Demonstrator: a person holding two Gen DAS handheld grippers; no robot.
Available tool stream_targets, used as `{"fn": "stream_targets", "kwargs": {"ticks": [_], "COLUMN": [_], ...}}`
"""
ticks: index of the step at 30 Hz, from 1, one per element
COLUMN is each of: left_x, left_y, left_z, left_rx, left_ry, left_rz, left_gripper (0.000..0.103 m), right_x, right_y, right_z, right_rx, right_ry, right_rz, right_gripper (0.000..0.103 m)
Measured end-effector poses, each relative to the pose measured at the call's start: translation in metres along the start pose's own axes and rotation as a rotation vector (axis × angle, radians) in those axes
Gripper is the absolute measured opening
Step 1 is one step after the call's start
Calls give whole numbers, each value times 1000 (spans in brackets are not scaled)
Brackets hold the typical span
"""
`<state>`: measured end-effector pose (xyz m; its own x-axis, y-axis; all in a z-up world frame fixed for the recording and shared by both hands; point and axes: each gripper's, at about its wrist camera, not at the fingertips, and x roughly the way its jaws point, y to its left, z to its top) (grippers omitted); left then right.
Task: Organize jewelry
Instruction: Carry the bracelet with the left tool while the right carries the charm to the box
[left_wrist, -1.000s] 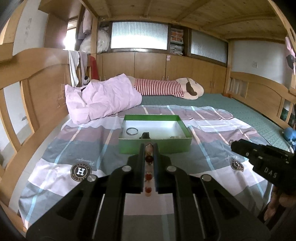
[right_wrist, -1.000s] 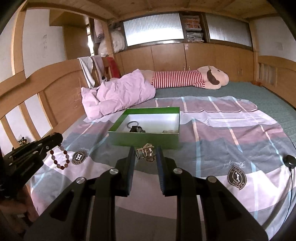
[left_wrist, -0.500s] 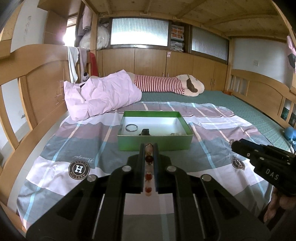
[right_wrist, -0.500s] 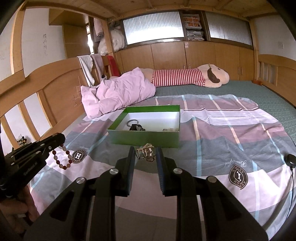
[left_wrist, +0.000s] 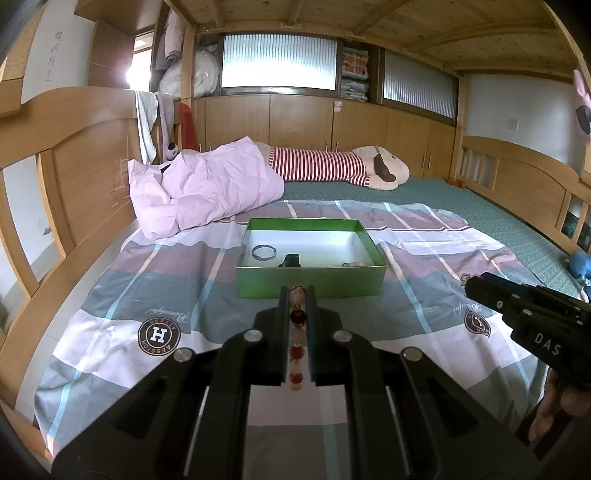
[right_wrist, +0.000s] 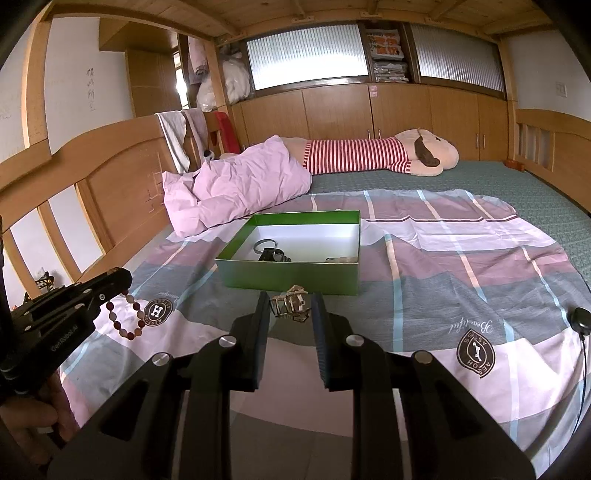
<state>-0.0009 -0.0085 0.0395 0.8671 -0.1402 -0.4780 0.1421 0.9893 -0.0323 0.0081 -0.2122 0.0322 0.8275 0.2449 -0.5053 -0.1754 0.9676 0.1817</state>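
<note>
Left wrist view: left gripper (left_wrist: 297, 295) fingers pinch a bead bracelet (left_wrist: 297, 338) at lower centre. Right gripper (right_wrist: 288, 304) fingers pinch a gold bracelet (right_wrist: 290, 302). The green box (left_wrist: 310, 286) mid-frame on the bed already has a bangle (left_wrist: 263, 252) plus a few bits, so I'd say these two still need dropping in.
</note>
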Motion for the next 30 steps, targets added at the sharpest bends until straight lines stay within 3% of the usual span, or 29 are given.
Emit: {"fn": "stream_targets", "kwargs": {"ticks": [15, 21, 27, 30], "left_x": [4, 20, 70, 121], "left_y": [3, 1, -4, -2], "left_z": [-6, 13, 51, 71], "left_rx": [-3, 3, -3, 4], "left_ry": [15, 20, 45, 75], "left_rz": [0, 1, -30, -20], "left_gripper": [8, 8, 8, 9], "right_x": [2, 12, 55, 93], "right_y": [1, 1, 6, 0], "right_z": [1, 16, 56, 73], "right_rx": [-1, -14, -49, -39], "right_ry": [2, -18, -41, -39], "right_rz": [1, 6, 34, 46], "right_gripper": [23, 23, 23, 23]}}
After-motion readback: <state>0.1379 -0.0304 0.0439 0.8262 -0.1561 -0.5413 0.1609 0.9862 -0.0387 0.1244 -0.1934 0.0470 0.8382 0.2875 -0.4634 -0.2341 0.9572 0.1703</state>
